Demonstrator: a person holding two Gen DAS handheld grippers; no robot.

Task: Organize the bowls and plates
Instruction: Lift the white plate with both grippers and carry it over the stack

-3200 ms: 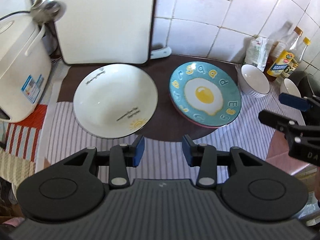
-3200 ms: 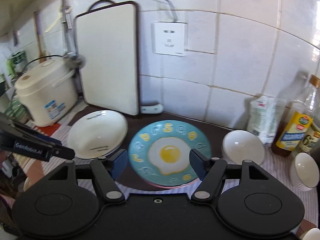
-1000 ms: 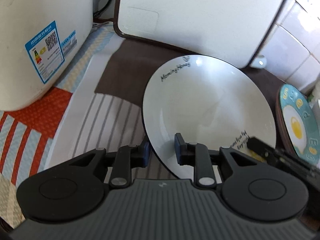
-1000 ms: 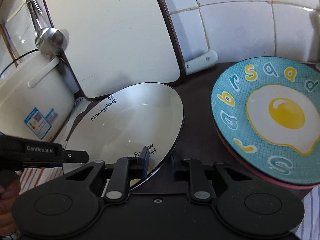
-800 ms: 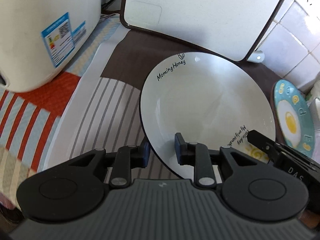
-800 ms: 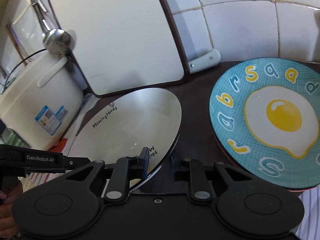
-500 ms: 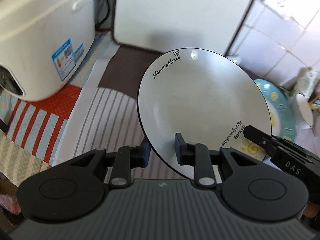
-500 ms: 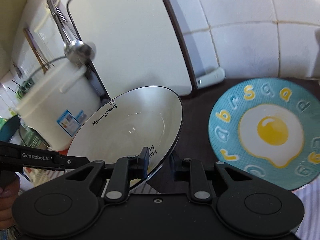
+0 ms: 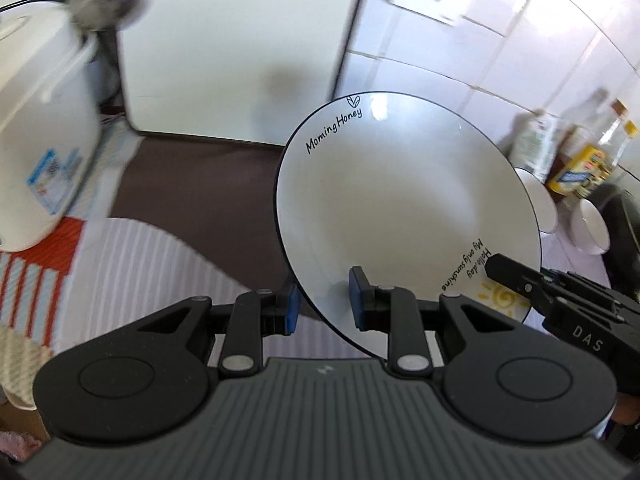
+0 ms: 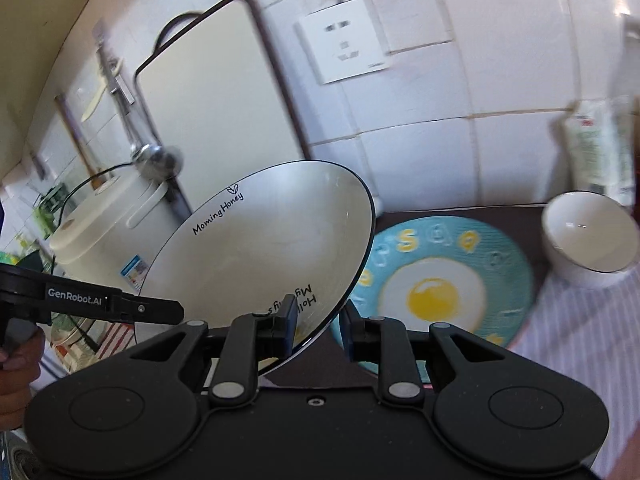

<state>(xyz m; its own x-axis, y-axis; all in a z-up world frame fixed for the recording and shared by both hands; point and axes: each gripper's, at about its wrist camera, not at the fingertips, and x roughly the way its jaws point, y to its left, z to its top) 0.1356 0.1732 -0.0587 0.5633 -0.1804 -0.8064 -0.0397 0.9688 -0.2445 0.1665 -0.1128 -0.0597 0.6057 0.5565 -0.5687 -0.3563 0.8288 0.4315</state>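
A white plate (image 9: 404, 204) with a dark rim and the words "Morning Honey" is held up off the counter, tilted. My left gripper (image 9: 323, 304) is shut on its near left rim. My right gripper (image 10: 318, 326) is shut on its near right rim; the plate also shows in the right wrist view (image 10: 264, 252). A blue plate with a fried-egg picture (image 10: 444, 280) lies flat on the brown mat, to the right and below the white plate. A small white bowl (image 10: 588, 240) stands right of it, and a second small bowl (image 9: 592, 228) shows further right.
A white cutting board (image 10: 216, 120) leans on the tiled wall behind. A white rice cooker (image 9: 36, 140) stands at the left with a steel ladle (image 10: 156, 156) hanging above it. Oil bottles (image 9: 588, 156) and a packet (image 10: 600, 148) stand at the back right.
Both grippers closed on the white plate's rim and lifted it off the counter; it has since risen and moved right, toward the blue egg plate.
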